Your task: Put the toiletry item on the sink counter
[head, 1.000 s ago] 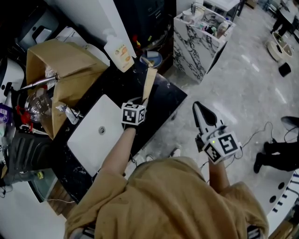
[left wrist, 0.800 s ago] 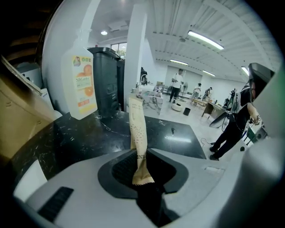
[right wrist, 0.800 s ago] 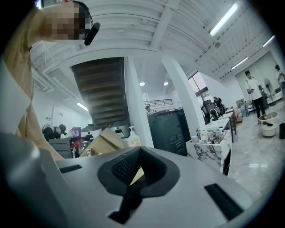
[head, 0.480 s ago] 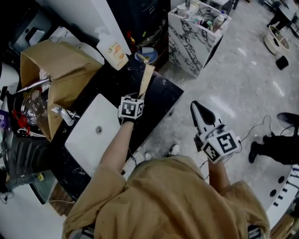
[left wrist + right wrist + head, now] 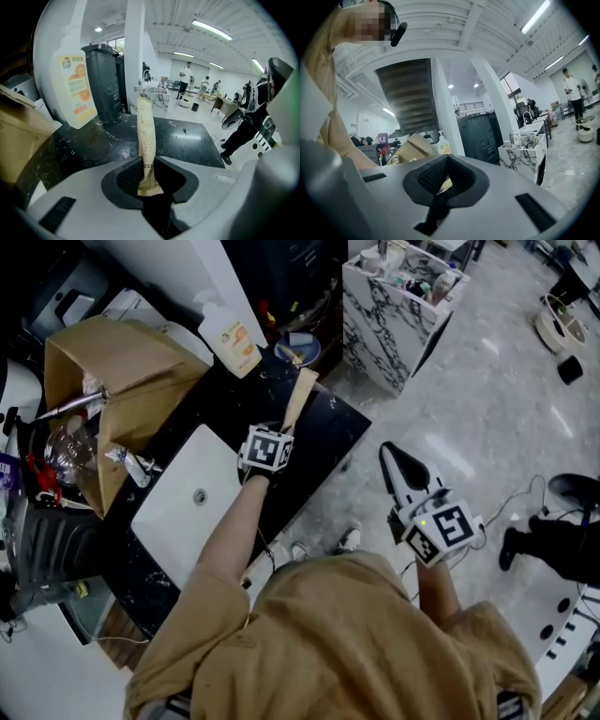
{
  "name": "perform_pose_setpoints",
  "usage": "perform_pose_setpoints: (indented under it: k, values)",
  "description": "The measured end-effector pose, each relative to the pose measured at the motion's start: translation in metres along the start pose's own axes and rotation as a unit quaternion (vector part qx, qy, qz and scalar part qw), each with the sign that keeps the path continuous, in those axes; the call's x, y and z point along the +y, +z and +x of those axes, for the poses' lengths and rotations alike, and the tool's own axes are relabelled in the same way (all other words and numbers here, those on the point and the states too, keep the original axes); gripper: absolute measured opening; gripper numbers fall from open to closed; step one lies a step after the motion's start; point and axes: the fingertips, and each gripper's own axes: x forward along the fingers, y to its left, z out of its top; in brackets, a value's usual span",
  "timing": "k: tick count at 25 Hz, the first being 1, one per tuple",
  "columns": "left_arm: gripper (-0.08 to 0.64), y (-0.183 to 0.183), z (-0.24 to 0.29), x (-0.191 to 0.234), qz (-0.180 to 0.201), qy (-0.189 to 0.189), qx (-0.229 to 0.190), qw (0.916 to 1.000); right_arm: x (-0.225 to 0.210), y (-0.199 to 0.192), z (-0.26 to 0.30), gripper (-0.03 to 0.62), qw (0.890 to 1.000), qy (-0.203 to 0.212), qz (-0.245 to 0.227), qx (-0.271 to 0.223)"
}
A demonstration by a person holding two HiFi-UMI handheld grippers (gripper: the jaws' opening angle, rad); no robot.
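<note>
A long tan paper packet, the toiletry item, sticks out of my left gripper, which is shut on its near end. In the head view the packet lies slanted over the black marble sink counter, just right of the white basin; I cannot tell whether its far end touches the stone. The left gripper points down at the counter. My right gripper hangs off to the right over the floor, its black jaws together with nothing between them. In its own view the right gripper points level.
A white soap bottle with an orange label stands at the counter's back, next to an open cardboard box of clutter. A blue dish sits behind the packet. A marble-patterned cabinet stands on the floor beyond. A dark bin rises behind the counter.
My left gripper has edged a little farther over the counter and tilted slightly, packet still in it. The right gripper has stayed where it was.
</note>
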Motion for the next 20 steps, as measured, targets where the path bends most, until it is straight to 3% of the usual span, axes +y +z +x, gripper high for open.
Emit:
perform_pose_setpoints:
  k: [4,7,9,20]
  values:
    - [0.095,0.001,-0.003,-0.002,-0.027,-0.012,-0.013,0.9995,0.0,0.001,-0.006,0.003,1.0,-0.001,-0.001,-0.002]
    - [0.204,0.01,-0.013,-0.002,-0.033,-0.008,-0.044,0.9984,-0.004,0.003,-0.012,0.003,1.0,-0.005,-0.002,-0.006]
    - [0.239,0.014,-0.021,0.0,-0.039,-0.001,-0.064,0.9972,-0.006,0.004,-0.015,0.003,1.0,-0.008,-0.002,-0.009]
    - [0.261,0.0,-0.05,-0.003,-0.058,-0.005,-0.104,0.9929,0.009,-0.001,-0.006,0.003,1.0,0.021,-0.003,-0.014]
